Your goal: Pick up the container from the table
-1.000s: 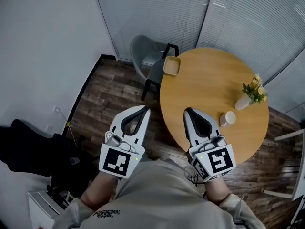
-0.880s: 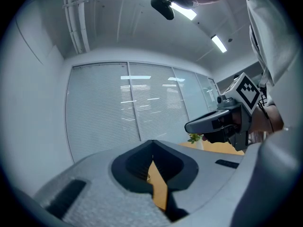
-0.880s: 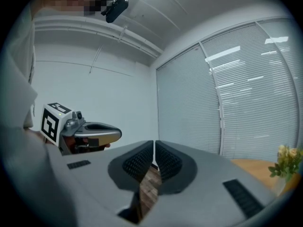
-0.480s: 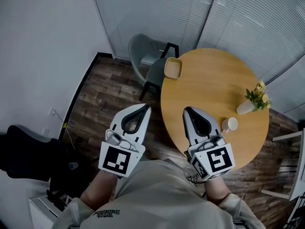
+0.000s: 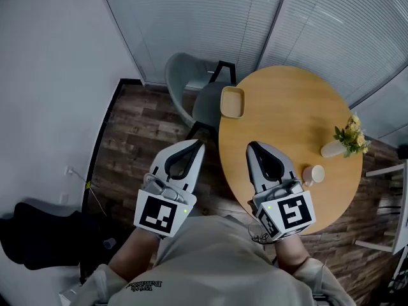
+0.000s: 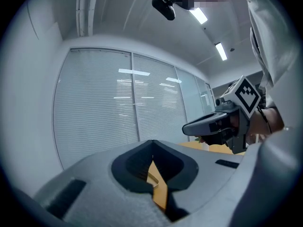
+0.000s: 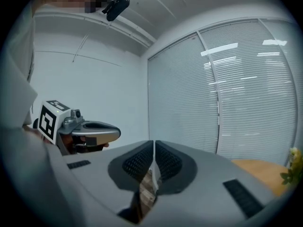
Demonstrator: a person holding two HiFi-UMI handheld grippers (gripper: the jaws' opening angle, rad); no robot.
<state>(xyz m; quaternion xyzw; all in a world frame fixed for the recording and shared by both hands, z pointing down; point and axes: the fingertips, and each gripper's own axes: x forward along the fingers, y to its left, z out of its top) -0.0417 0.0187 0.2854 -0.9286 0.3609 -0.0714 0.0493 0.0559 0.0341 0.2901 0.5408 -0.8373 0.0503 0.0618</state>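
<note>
Task not started: container (image 5: pixel 232 102) sits untouched at table's (image 5: pixel 287 126) far edge by chair (image 5: pixel 182 81). L gripper (image 5: pixel 195 146) and R gripper (image 5: pixel 254 148) both pinched together, empty, well short. Reach + grab left for me.

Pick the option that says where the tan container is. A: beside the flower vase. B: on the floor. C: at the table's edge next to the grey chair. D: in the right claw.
C: the container sits at the rim of the table beside the grey chair, well apart from the vase, and the right claw is shut on nothing.
</note>
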